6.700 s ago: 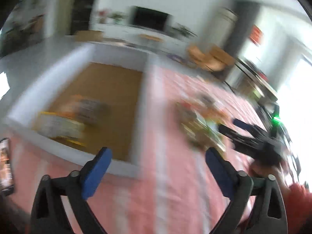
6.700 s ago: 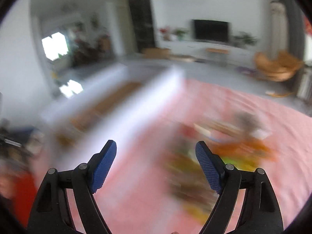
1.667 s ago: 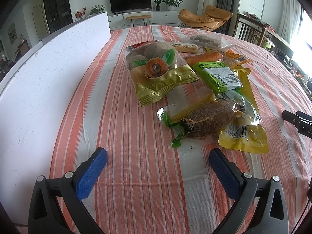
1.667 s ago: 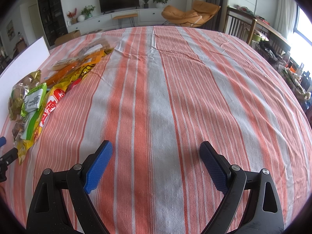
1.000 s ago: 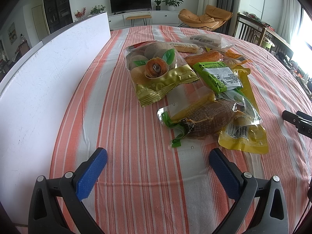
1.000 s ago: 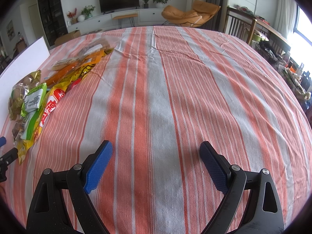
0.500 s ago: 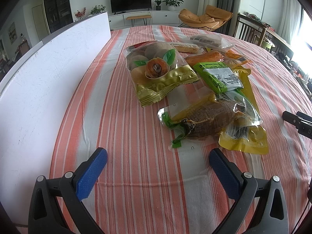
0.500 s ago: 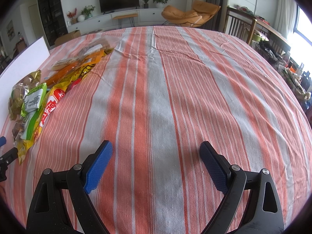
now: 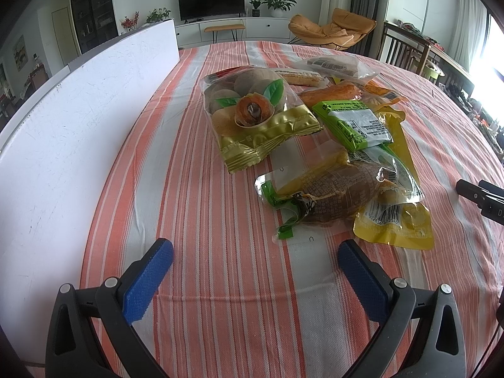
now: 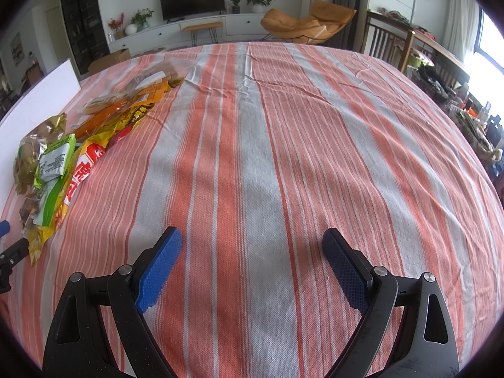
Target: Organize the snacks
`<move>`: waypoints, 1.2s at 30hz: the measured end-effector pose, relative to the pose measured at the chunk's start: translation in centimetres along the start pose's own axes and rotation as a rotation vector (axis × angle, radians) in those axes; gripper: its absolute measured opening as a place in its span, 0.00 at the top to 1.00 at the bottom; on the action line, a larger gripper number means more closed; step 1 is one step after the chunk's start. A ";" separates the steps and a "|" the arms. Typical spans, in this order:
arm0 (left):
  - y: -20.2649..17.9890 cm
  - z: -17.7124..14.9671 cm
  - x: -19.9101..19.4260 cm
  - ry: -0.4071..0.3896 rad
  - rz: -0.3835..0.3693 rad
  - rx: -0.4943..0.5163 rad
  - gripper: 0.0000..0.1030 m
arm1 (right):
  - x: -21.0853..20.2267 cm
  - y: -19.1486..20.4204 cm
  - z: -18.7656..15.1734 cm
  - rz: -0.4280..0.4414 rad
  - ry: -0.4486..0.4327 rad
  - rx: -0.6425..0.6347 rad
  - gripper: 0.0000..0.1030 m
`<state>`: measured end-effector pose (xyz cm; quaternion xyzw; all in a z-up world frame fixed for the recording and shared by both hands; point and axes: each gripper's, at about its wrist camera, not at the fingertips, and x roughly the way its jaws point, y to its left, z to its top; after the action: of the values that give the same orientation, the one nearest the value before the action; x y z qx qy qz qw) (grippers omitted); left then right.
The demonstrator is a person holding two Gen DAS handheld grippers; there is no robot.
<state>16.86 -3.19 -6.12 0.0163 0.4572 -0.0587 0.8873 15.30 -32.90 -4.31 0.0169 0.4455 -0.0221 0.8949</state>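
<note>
Nothing has shifted over the last two seconds: both the left gripper [image 9: 255, 264] and right gripper [image 10: 252, 258] stay spread wide and empty above the striped tabletop [image 10: 283, 145], the snacks [image 9: 315, 145] still piled unsorted beside the white box [image 9: 78, 119], so sorting seems stalled.

Black left gripper [image 9: 255, 271], textured blue pads; silver screws; right gripper [image 10: 252, 258] alike

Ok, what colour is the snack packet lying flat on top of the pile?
Bright green snack packet with a white label panel, clearest in the left wrist view.
</note>
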 end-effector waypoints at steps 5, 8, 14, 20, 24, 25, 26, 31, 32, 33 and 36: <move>0.0 0.0 0.0 0.000 0.000 0.000 0.00 | 0.0 0.0 0.0 0.000 0.000 0.000 0.09; 0.0 0.0 0.0 0.000 0.001 -0.001 0.00 | 0.0 0.0 0.0 0.000 0.000 0.000 0.09; 0.0 0.0 0.0 0.001 0.000 0.004 0.00 | 0.0 0.0 0.0 0.000 0.000 0.000 0.09; 2.7 3.3 -3.8 0.002 -0.218 -0.164 0.00 | 0.0 0.0 0.0 0.000 0.001 0.000 0.09; 3.5 10.1 -3.2 0.015 -0.212 -0.229 0.00 | 0.0 0.0 0.0 0.001 0.001 0.000 0.09; 3.1 11.7 -1.9 0.063 -0.189 -0.211 0.00 | 0.0 0.0 0.0 0.000 0.001 0.000 0.09; 2.5 13.1 -0.2 0.114 -0.158 -0.177 0.00 | 0.0 0.0 0.0 0.001 0.001 0.000 0.09; 1.5 15.5 5.9 0.228 -0.007 -0.110 0.38 | -0.1 0.0 0.0 0.001 0.001 0.000 0.09; 2.1 15.3 6.0 0.216 -0.033 -0.145 0.39 | -0.1 0.0 0.1 0.001 0.001 0.000 0.09; 2.6 15.1 5.7 0.198 -0.041 -0.174 0.54 | -0.1 0.0 0.1 0.001 0.001 0.000 0.09; 3.9 12.9 3.7 0.165 -0.120 -0.224 0.56 | 0.0 0.0 0.0 0.001 0.001 0.001 0.09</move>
<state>29.86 -0.75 -1.69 -0.1055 0.5326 -0.0586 0.8378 15.29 -32.94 -4.25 0.0173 0.4460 -0.0219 0.8946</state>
